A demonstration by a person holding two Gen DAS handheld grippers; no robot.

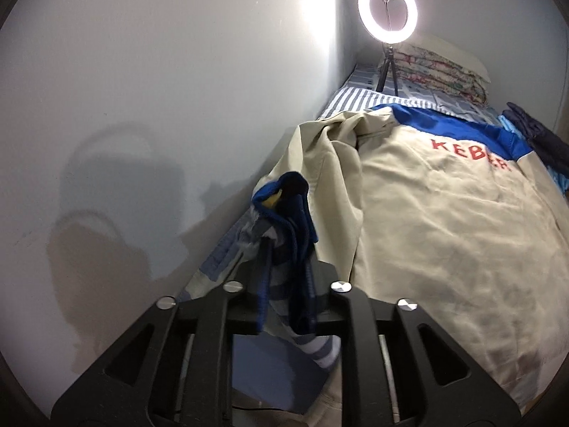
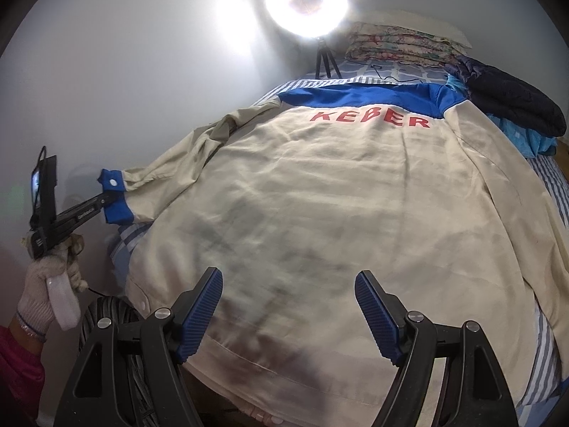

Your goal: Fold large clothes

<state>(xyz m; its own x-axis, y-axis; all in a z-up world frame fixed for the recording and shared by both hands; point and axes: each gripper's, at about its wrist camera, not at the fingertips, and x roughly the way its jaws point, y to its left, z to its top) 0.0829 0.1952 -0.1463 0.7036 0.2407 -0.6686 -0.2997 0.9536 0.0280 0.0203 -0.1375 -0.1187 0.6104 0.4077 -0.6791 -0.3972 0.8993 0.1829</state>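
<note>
A large beige jacket (image 2: 338, 206) lies back-up across the bed (image 2: 554, 192), covering most of it; a blue yoke (image 2: 359, 98) runs across its shoulders, with red letters (image 2: 370, 118) reading KEBER just below; the hem hangs near the bed's close edge. Its left sleeve (image 2: 185, 162) stretches out toward the wall, ending in a blue cuff (image 2: 113, 195) with a white snap; the left gripper (image 2: 103, 199) has that cuff between its fingers, jaws nearly together, the blue fabric draping over and between them in the left wrist view; a gloved hand (image 2: 46, 284) holds this tool, a pink sleeve below it. The right gripper (image 2: 288, 313) hangs above the jacket's lower back, its blue ribbed pads (image 2: 199, 316) spread wide with nothing between them, clear of the cloth. Beyond the collar, a striped sheet (image 2: 547, 174) shows along the bed's edges; a lit ring light (image 2: 306, 0) stands on a small tripod at the far end, beside a folded floral quilt (image 2: 398, 46); dark folded clothes (image 2: 512, 103) sit at the far right over something turquoise.
</note>
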